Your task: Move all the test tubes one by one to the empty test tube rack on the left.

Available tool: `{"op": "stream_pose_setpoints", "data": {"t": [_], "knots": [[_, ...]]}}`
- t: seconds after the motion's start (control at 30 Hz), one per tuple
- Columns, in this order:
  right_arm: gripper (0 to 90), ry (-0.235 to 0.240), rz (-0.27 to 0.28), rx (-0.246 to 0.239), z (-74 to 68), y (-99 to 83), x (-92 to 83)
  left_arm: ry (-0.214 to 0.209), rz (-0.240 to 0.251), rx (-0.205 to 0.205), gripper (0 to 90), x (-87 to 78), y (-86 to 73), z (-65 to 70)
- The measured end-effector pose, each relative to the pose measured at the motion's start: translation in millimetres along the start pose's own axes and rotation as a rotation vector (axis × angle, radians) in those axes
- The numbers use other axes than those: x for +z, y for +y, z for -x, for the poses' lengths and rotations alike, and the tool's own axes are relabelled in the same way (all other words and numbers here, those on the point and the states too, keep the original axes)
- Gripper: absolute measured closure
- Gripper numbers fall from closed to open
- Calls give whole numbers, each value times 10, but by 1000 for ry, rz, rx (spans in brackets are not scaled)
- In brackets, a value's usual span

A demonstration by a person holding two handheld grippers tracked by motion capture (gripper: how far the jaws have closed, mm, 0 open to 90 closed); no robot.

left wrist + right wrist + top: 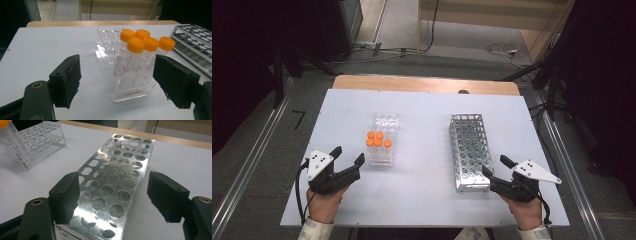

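Note:
A clear plastic rack [386, 121] stands left of centre on the white table, with several orange-capped tubes [378, 139] upright in its near half. A perforated metal rack [469, 150] with bare holes lies right of centre. My left gripper [348, 154] sits just left of the clear rack's near end, open and holding nothing. In the left gripper view its jaws [117, 75] stand wide apart, with the tubes [140, 45] a short way ahead. My right gripper [494, 165] is open at the metal rack's near right corner; its jaws [112, 187] straddle the rack [120, 162] from above without touching it.
The white table [422, 105] has a wooden strip [422, 82] along its far edge. Dark stands and cables [502, 50] lie on the floor beyond it. The clear rack [37, 140] appears at the far left of the right gripper view.

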State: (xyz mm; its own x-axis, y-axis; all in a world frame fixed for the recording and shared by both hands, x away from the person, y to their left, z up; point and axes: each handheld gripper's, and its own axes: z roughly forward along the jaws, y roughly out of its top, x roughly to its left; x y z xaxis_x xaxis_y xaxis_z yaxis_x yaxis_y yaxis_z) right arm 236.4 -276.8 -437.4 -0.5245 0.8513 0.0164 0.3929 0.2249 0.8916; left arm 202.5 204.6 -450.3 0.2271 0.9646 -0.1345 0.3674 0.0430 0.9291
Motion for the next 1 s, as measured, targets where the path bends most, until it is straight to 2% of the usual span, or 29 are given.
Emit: {"op": "stream_pose_setpoints", "data": {"t": [0.43, 0.93, 1.0], "knots": [[252, -50, 0, 29, 196, -89, -82, 45, -5, -16, 219, -3, -55, -129], [251, -100, -9, 56, 395, -198, -148, 78, -6, -5, 213, -37, -100, -202], [249, -110, -8, 56, 417, -211, -154, 92, -11, 6, 213, -41, -110, -219]]}}
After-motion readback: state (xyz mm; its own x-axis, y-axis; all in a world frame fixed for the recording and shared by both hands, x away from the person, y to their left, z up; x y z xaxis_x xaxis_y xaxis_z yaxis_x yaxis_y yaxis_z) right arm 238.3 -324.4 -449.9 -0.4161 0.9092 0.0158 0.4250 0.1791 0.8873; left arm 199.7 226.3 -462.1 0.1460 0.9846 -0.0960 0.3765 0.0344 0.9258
